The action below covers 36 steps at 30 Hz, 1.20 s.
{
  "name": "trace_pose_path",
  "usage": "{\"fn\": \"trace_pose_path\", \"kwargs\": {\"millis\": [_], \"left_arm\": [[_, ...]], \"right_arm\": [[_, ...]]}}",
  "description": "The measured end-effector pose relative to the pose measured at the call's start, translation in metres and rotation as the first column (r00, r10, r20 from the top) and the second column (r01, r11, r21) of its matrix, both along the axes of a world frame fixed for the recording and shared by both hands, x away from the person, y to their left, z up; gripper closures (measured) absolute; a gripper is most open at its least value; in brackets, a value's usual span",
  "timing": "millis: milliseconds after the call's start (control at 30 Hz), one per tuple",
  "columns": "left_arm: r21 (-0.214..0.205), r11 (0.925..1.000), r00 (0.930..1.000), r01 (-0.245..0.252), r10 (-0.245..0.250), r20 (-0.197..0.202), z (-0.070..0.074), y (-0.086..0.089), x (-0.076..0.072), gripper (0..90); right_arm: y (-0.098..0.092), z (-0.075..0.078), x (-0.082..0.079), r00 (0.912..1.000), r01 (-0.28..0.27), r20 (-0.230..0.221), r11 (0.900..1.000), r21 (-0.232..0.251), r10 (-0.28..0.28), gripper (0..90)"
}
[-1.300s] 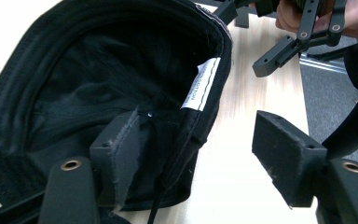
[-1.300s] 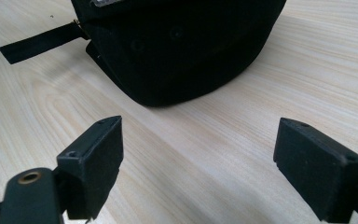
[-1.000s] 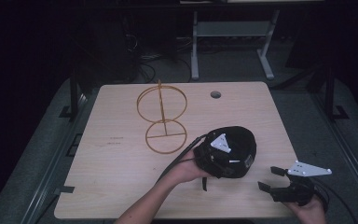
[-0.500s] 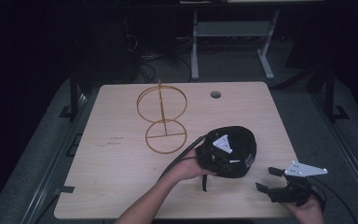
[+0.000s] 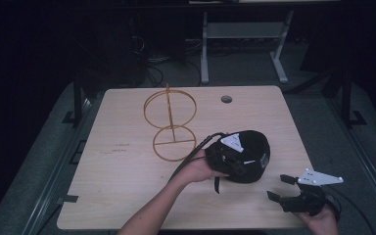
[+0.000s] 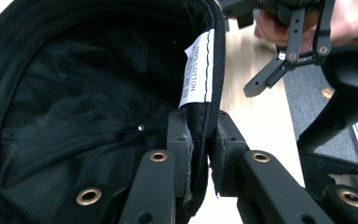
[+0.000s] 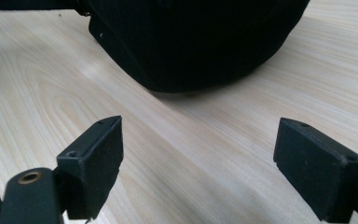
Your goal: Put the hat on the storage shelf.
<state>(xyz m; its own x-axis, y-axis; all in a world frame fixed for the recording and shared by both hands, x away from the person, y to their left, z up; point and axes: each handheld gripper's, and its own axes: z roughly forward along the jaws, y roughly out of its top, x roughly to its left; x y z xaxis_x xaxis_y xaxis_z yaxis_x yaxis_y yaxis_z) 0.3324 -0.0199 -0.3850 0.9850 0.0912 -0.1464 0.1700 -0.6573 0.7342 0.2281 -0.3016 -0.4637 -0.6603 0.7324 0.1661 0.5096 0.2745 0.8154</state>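
Between the left tongs (image 6: 200, 154), whose jaws have just been closing, the black cap's (image 5: 248, 155) brim band is pinched. Just beyond the open right tongs (image 7: 198, 158) the cap rests on the bench (image 5: 117, 186). Farther off stands the wire stand (image 5: 170, 122); next, probably, lifting the cap toward it.

One black fabric cap (image 5: 250, 154) with one white sewn-in label (image 6: 196, 67). One gold wire stand (image 5: 171, 125) made of two rings on one upright rod. Two black two-jaw grippers: left gripper (image 6: 200, 140), right gripper (image 5: 280, 187). One light wooden table (image 5: 122, 186) with one round hole (image 5: 226, 99).
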Motion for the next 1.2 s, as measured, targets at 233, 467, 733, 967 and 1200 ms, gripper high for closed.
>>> {"fn": "trace_pose_path", "kwargs": {"millis": [233,467,733,967,1200], "left_arm": [[-0.045,0.9988,0.9998,-0.019,0.019,-0.007,0.013,0.005,0.006,80.0],[-0.104,0.9941,0.9994,-0.031,0.029,-0.018,0.033,0.007,0.013,80.4],[-0.156,0.9861,0.9980,-0.058,0.054,-0.032,0.047,0.008,0.015,80.5],[-0.201,0.9780,0.9980,-0.055,0.047,-0.043,0.064,0.010,0.013,80.5],[-0.223,0.9746,0.9997,-0.025,0.023,-0.013,0.082,0.007,0.004,80.5]], "right_arm": [[0.003,0.007,-0.001,0.9993,0.005,0.036,0.9995,0.032,-0.006,15.3],[0.007,0.018,-0.002,0.9972,0.008,0.073,0.9973,0.073,-0.014,15.0],[0.012,0.038,0.005,0.9917,-0.006,0.128,0.9942,0.107,-0.007,15.0],[0.019,0.053,0.010,0.9841,-0.021,0.177,0.9924,0.121,-0.001,15.3],[0.027,0.069,0.013,0.9721,-0.046,0.234,0.9909,0.126,0.016,22.9]]}}
